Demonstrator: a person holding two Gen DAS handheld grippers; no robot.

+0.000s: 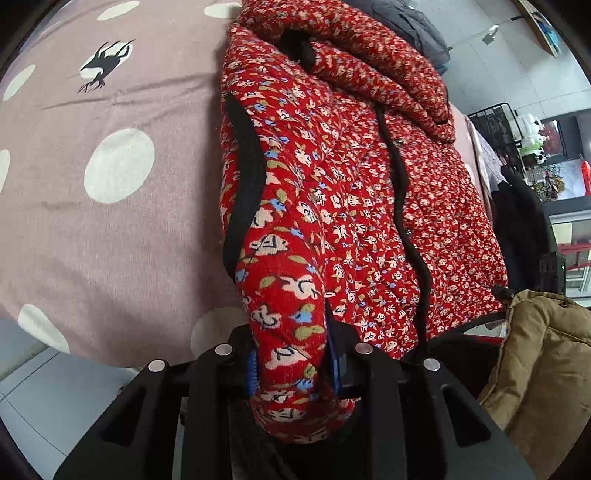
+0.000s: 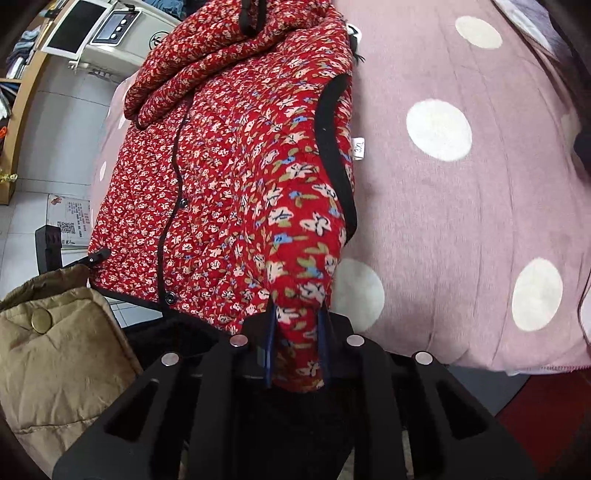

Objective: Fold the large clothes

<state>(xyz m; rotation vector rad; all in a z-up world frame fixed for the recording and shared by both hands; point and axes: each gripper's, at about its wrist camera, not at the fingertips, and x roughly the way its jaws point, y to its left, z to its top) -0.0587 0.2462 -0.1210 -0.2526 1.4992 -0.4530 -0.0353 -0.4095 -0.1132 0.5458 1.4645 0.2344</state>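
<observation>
A red floral quilted jacket (image 1: 354, 192) with black trim lies on a pink bed sheet (image 1: 110, 221) with white dots. My left gripper (image 1: 293, 363) is shut on a bunched fold of the jacket at its near edge. In the right wrist view the same jacket (image 2: 221, 177) lies on the sheet (image 2: 461, 221), and my right gripper (image 2: 297, 350) is shut on another bunched part of its near edge. A white size tag (image 2: 359, 148) shows by the black-trimmed opening. The jacket's far sleeve is folded across the top.
A tan padded garment (image 1: 543, 362) lies at the bed's near edge between the grippers; it also shows in the right wrist view (image 2: 55, 350). A dark garment (image 1: 524, 221) hangs beyond the bed. A white machine (image 2: 122, 29) and shelves stand across the tiled floor.
</observation>
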